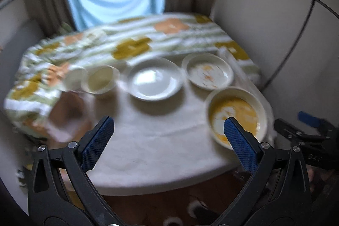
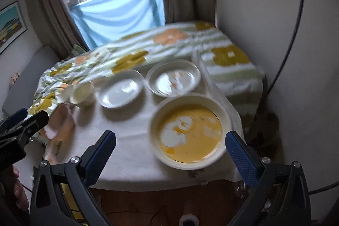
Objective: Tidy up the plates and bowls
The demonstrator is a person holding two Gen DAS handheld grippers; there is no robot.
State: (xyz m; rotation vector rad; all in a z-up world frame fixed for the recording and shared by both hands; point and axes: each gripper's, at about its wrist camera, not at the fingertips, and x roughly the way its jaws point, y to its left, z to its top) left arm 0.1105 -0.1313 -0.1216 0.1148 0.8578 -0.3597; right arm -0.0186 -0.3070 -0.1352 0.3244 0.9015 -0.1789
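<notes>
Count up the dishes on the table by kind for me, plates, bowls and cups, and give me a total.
Bowls: 2, the yellow-stained bowl and the bowl with orange smears.
Plates: 1, the clean white plate.
Cups: 2, a cream cup with a white cup beside it.
Total: 5.

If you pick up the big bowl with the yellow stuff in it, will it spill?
Probably, if tilted: the yellow bowl looks filled with something runny that covers its wide bottom. It likely feels heavy for one gripper. Its smooth, glossy rim may be slippery, so it should be lifted level and slowly.
</notes>
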